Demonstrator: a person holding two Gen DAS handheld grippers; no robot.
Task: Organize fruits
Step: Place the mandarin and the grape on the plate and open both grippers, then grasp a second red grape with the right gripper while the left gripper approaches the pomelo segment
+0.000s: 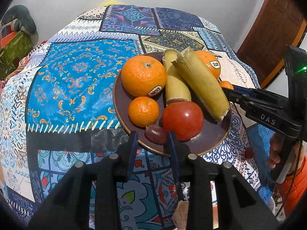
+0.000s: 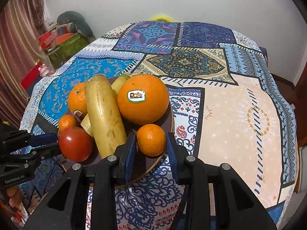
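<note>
Now: fruits piled on brown plate (image 1: 209, 143) atop patchwork-cloth worktop (image 2: 239, 118). Grape (image 1: 155, 134) at near rim, between released fingers of left tool (image 1: 152, 140). Small mandarin (image 2: 151, 140) sits btwn right tool (image 2: 149, 143) fingers, spread, not clenched. Bananas, big oranges, tomato alongside.

Two big oranges (image 1: 143, 76) (image 1: 211, 63), two small oranges (image 1: 143, 111) (image 2: 151, 140), two bananas (image 1: 202, 82) (image 1: 175, 82), one tomato (image 1: 182, 120) and one grape (image 1: 155, 134) are counted on one plate (image 1: 209, 141). Two grippers (image 1: 152, 136) (image 2: 148, 140) are seen.

White wall (image 2: 211, 3), brown curtain (image 2: 17, 48), patchwork tablecloth (image 2: 239, 115)
</note>
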